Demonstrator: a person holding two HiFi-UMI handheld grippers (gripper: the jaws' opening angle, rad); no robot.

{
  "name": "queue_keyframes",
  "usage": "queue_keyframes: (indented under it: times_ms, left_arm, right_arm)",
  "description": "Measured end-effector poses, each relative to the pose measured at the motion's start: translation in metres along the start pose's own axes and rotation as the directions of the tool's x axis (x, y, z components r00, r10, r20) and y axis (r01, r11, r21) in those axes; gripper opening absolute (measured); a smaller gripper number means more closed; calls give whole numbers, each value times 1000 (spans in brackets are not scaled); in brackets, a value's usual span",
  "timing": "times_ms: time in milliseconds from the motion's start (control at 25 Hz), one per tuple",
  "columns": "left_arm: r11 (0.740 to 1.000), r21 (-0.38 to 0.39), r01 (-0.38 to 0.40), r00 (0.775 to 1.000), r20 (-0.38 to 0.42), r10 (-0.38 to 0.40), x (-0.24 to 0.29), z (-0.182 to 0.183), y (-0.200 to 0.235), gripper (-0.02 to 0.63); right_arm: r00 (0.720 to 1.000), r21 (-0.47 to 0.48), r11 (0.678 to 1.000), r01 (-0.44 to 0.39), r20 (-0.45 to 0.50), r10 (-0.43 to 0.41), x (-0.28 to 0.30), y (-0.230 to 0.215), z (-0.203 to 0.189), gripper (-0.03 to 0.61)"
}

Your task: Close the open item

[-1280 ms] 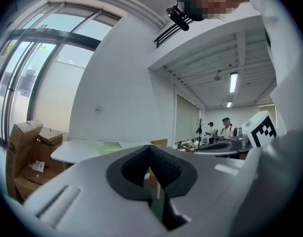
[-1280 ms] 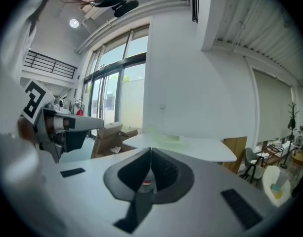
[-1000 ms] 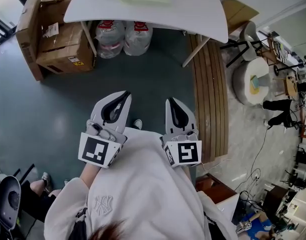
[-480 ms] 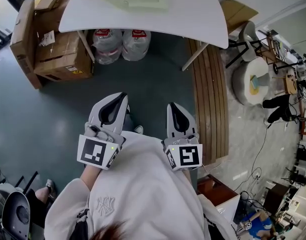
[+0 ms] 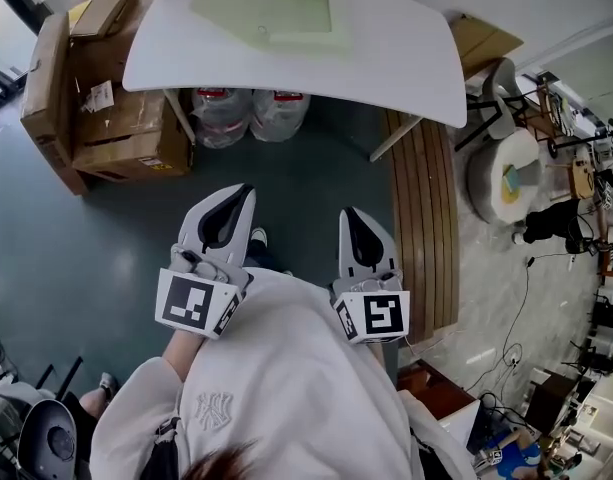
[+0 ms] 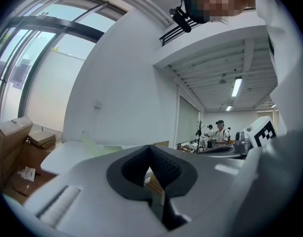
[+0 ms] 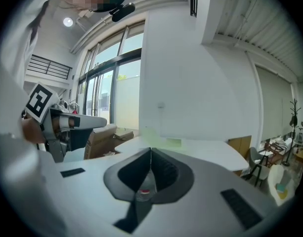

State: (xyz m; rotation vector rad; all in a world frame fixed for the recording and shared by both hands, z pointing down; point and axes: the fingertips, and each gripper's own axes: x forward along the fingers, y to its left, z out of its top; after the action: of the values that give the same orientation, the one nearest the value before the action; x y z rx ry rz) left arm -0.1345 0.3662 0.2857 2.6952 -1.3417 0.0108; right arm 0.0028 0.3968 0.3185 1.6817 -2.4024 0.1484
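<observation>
While the white desk [image 5: 406, 58] was cut off by the top edge of the head view a second ago, it has since slid down into frame. The person has evidently stepped toward it, and nearly its whole top now shows. That brings the task's thing fully into sight: a pale green flat item [image 5: 271, 13] lying on the far part of the desk. It appears to be spread open as two panels, though I cannot tell what kind of case or folder it is. The cardboard boxes [image 5: 106, 118] beside the desk and the water bottles [image 5: 251, 113] under it have shifted down the frame likewise. Neither tool has altered. The left hand-held gripper [image 5: 236, 203] and the right hand-held gripper [image 5: 358, 233] are still held out before the chest, jaws pressed together with nothing between them. Both are well short of the desk, with bare floor [image 5: 316, 168] between. I judge this to be the approach only: closing has not begun, and more ground must be covered before either gripper can reach the item.
</observation>
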Motion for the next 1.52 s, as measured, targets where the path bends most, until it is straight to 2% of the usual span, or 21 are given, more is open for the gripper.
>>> queue_keyframes:
  times_ms: [520, 880, 1040, 1520]
  left_arm:
    - [1000, 15, 28, 999, -33, -27, 22, -8, 49, 6]
    - [999, -23, -25, 998, -62, 23, 34, -19, 73, 6]
    - [998, -37, -42, 997, -72, 39, 42, -23, 76, 6]
    - [981, -47, -187, 981, -64, 184, 75, -8, 91, 6]
  right_arm:
    - [999, 59, 998, 27, -24, -25, 56, 1, -10, 9]
    - [997, 49, 998, 34, -64, -31, 73, -12, -15, 9]
    - [997, 36, 999, 15, -82, -12, 86, -19, -15, 9]
    - [988, 12, 992, -122, -91, 122, 134, -48, 1, 9]
